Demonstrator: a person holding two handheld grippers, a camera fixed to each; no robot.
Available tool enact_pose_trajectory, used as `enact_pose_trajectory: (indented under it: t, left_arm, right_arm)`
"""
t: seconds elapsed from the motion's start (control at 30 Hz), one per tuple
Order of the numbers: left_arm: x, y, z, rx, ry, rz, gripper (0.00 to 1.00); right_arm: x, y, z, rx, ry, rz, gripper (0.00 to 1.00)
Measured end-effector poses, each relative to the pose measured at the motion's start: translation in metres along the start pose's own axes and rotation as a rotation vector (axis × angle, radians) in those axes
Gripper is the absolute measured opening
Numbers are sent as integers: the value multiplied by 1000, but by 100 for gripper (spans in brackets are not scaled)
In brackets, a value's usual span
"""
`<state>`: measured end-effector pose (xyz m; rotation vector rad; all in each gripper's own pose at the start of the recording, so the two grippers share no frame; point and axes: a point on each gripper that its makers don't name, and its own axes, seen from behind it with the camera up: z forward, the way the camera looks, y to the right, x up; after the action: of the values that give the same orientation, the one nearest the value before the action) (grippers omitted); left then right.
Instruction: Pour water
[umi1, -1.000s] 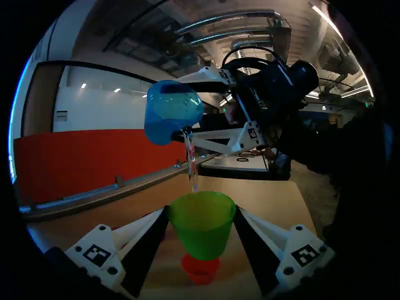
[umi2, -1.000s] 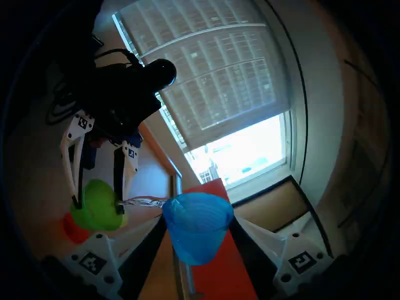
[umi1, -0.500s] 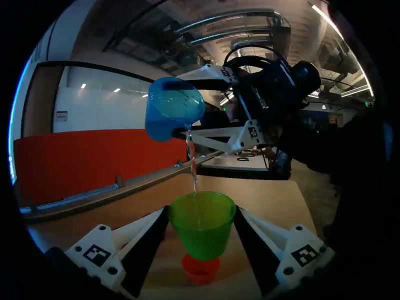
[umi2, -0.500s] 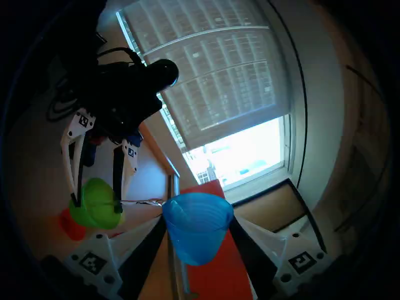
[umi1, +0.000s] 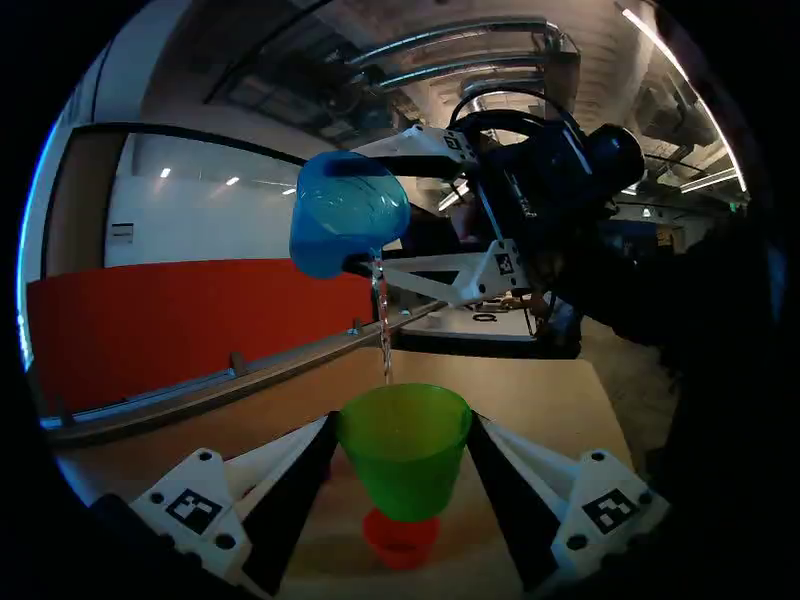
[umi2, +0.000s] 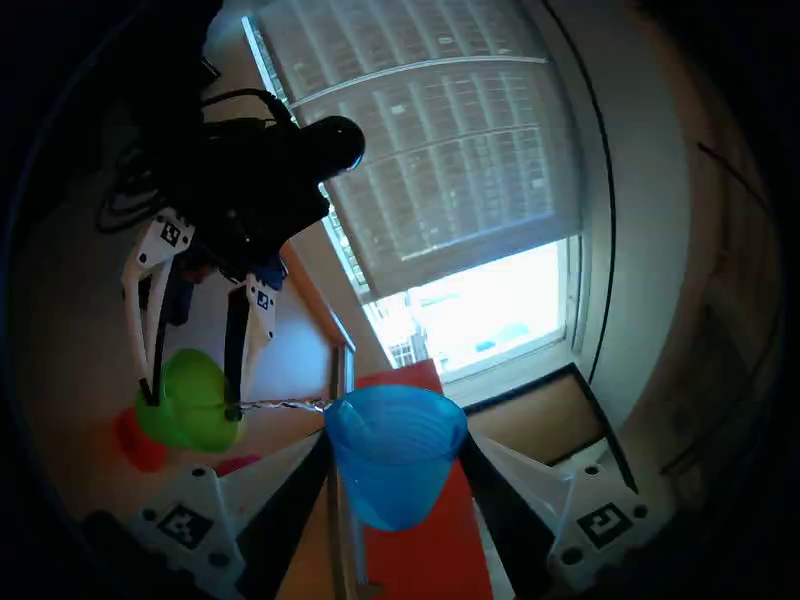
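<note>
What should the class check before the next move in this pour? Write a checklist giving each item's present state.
1. Left gripper shut on green cup: ok.
2. Right gripper shut on blue cup: ok.
3. Stream lands inside green cup: ok.
4. Green cup upright: ok.
5. Water level in green cup: cannot tell.
6. Water remaining in blue cup: cannot tell.

Wooden table (umi1: 530, 385) ran up to a red partition (umi1: 180, 320). Above the partition: white wall (umi1: 200, 220) w/ small lights, exposed ceiling ducts (umi1: 450, 45) higher up, strip light (umi1: 665, 45) far right. In right gripper view, window (umi2: 470, 310) w/ half-drawn blinds (umi2: 430, 140) lay past the partition, daylight v. bright.
</note>
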<state>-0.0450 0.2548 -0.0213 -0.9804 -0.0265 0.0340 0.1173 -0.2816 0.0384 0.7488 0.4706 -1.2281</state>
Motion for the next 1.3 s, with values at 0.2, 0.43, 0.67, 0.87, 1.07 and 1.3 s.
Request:
enact_pose_trajectory:
  t: [0.2, 0.43, 0.67, 0.87, 1.07, 1.3]
  left_arm:
    - [1, 0, -1, 2, -2, 3, 90]
    - [1, 1, -1, 4, -3, 7, 90]
    - [1, 1, -1, 5, -2, 8, 90]
    - [2, 0, -1, 7, -2, 9, 90]
    - [1, 1, -1, 6, -3, 12, 90]
    - [2, 1, -2, 7, -2, 14, 90]
  right_arm:
    - [-1, 2, 0, -5, -3, -18, 90]
    - [-1, 4, 1, -7, -7, -44, 90]
    - [1, 7, 0, -17, -4, -63, 90]
    - [2, 7, 0, -16, -7, -83, 90]
    - [3, 7, 0, -18, -8, -102, 90]
    - [4, 9, 0, -21, -11, -126, 90]
